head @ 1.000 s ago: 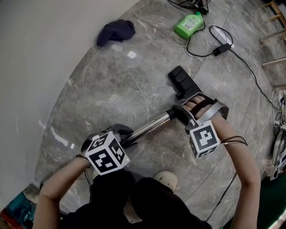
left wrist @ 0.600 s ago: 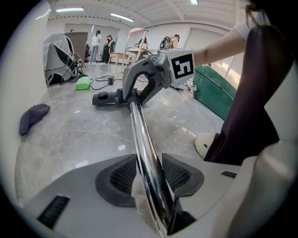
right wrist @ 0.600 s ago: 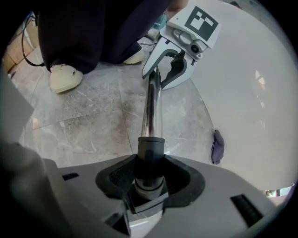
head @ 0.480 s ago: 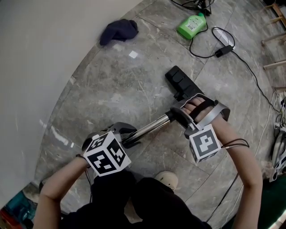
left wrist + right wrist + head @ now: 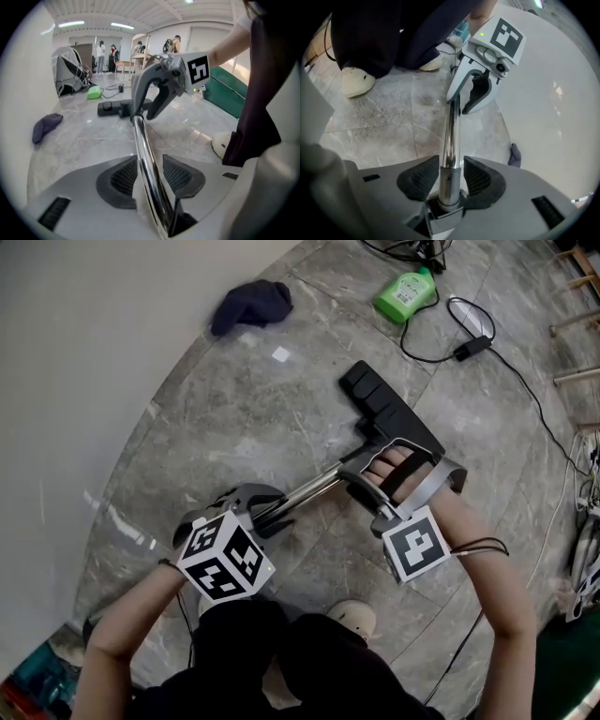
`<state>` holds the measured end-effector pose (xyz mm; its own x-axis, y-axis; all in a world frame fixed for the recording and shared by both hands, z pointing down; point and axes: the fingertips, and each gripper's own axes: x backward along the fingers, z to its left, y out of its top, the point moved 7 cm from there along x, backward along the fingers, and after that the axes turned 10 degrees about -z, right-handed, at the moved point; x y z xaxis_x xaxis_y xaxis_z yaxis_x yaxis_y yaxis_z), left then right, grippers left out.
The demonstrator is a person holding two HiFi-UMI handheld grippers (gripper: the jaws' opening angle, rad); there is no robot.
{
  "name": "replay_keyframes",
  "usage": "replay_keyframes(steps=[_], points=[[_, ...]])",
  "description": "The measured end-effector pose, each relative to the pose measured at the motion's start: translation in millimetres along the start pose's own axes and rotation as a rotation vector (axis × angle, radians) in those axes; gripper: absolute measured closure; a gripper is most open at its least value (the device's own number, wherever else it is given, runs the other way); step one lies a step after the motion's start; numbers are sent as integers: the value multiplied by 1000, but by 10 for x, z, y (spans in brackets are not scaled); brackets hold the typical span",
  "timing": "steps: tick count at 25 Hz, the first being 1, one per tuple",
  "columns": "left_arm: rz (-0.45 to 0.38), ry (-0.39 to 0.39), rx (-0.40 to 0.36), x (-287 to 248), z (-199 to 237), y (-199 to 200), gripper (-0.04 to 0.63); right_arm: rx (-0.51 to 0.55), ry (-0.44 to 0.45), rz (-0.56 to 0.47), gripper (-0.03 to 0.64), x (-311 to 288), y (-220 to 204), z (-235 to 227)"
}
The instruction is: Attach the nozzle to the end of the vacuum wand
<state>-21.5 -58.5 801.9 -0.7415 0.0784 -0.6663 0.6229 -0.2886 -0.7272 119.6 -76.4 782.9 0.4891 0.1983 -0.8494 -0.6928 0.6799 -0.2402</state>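
Left gripper pinches the wand; right gripper jaws, just closing, clamp it too — push straight into the nozzle beyond them.

Left marker cube: black-and-white square patterns only, nothing you can read.
Right marker cube: the same kind of pattern, no letters.
Green bottle: label too small for you to read.
Vacuum wand: no print you can make out.

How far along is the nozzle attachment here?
Done, apparently: black floor nozzle sits in line at the chrome vacuum wand's far end. In hand: left gripper grips the wand; right gripper's jaws, just closing, clamp its collar. Left: confirming the joint, hidden here.
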Motion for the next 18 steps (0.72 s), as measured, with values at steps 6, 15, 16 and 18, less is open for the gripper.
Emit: replay_keyframes(steps=[6,15,16,18], points=[[-168,9,66,246,156,236,419,-157,-111,-54,445,71,13,2],[-450,216,242,439,502,457,584,-1496,-1019,-623,601,923,-681,-65],[-459,243,233,439,544,491,584,-1594,-1082,-679,601,929,-744,2],[-486,289,220,458,662,582,585,-1753,-1172,-773,602,919,-856,83]])
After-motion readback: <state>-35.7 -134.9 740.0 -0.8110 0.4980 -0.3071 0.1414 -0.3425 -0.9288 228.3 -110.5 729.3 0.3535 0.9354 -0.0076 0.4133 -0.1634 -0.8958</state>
